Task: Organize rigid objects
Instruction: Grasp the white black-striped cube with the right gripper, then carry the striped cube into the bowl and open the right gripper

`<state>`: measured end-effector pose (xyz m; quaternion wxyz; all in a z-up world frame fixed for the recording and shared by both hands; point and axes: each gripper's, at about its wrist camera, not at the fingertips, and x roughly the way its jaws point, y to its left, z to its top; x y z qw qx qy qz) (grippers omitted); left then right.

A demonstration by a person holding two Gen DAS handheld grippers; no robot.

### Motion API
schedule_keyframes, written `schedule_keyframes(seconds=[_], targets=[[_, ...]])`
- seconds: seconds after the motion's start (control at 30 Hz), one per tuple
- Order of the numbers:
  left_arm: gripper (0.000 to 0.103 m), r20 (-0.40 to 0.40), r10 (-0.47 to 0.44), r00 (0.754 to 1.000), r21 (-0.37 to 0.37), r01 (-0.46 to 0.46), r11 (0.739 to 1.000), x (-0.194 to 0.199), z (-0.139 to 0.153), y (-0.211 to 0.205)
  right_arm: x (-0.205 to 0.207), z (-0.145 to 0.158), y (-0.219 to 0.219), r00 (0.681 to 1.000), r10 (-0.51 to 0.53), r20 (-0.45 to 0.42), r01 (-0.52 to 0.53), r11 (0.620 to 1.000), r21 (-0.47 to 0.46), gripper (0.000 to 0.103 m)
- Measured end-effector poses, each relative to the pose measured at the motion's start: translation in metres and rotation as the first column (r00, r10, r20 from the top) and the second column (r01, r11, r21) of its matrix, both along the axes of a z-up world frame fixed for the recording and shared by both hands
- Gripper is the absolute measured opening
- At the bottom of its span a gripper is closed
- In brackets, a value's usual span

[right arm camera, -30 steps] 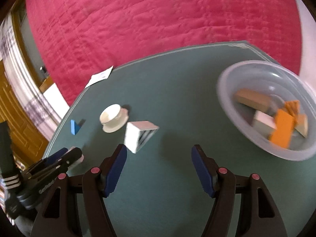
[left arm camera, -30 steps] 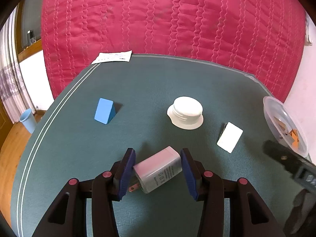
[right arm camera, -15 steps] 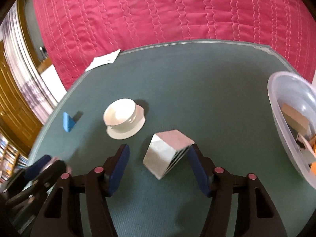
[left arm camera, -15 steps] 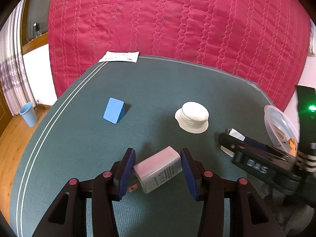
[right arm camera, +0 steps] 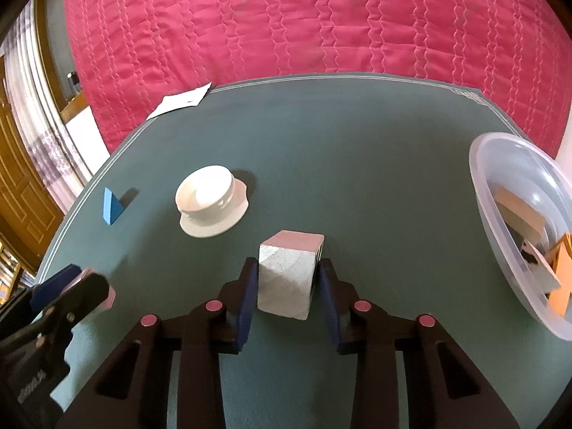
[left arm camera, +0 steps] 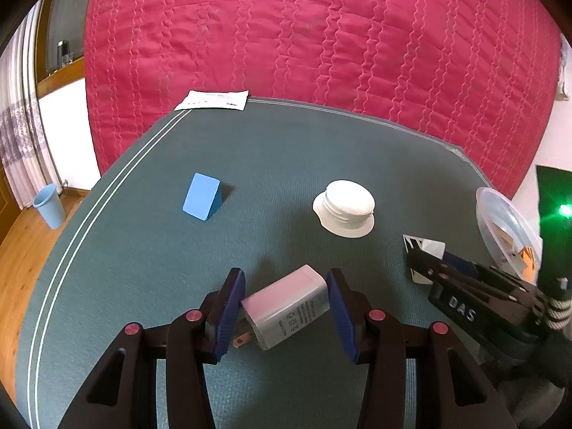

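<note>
Left wrist view first: the left gripper (left arm camera: 286, 307) has its blue jaws pinching a white plug adapter (left arm camera: 286, 311) that sits skewed between them, prongs poking back toward the left jaw, seemingly just over the green counter (left arm camera: 321, 150). It's hard plastic, so I'd guess light and stiff but kinda slick, and a diagonal grab like that could let it twist, so squarer on the flat sides would be safer imo. Further out are a blue wedge (left arm camera: 202, 196) off to the left and a white ribbed cap (left arm camera: 345, 209) near the middle, well apart from each other, plus a slip of paper (left arm camera: 214, 100) at the far edge by the red quilt (left arm camera: 321, 35). On the right you can see the other tool reaching in at the silver cube (left arm camera: 423, 248), with the clear bowl (left arm camera: 500, 214) just past it. Right wrist view: the right gripper (right arm camera: 287, 286) has its jaws closing in on that cube, which sits on the counter between them. The left pad looks like it's touching, while the right one seems a hair off, so I wouldn't call it clamped yet. The cube looks metallic with slots on one side, so probably rigid and not fragile. I can't tell its weight, but the flat opposite faces are the obvious place to squeeze. The bowl sits at the right edge with a few wooden and orange blocks already in it, so I'd bet that's where this stuff goes.
</note>
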<state>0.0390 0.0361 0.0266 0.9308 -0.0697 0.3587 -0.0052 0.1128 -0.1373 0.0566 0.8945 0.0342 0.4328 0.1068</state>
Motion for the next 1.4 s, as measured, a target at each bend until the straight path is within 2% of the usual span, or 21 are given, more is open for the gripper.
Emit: schedule_keyframes(seconds=[0.47,0.77,1.1,1.4], targets=[[0.05,0.007,-0.019,1.0,0.006,0.019,1.0,0.0,0.0,-0.003,-0.031,0.019,-0.023,0.999,-0.028,0.036,0.024,0.996,0.085,0.034],[0.05,0.007,-0.024,1.0,0.012,0.023,1.0,0.0,0.0,-0.005,-0.04,0.039,-0.056,0.99,-0.107,0.092,0.097,0.989,0.108,0.034],[0.05,0.006,-0.027,1.0,0.018,0.027,0.999,-0.001,-0.001,-0.007,-0.051,0.062,-0.109,0.959,-0.238,0.154,0.222,0.968,0.115,0.034],[0.05,0.005,-0.028,1.0,0.022,0.028,0.999,-0.001,-0.002,-0.008,-0.066,0.07,-0.165,0.903,-0.385,0.19,0.371,0.923,0.103,0.034]])
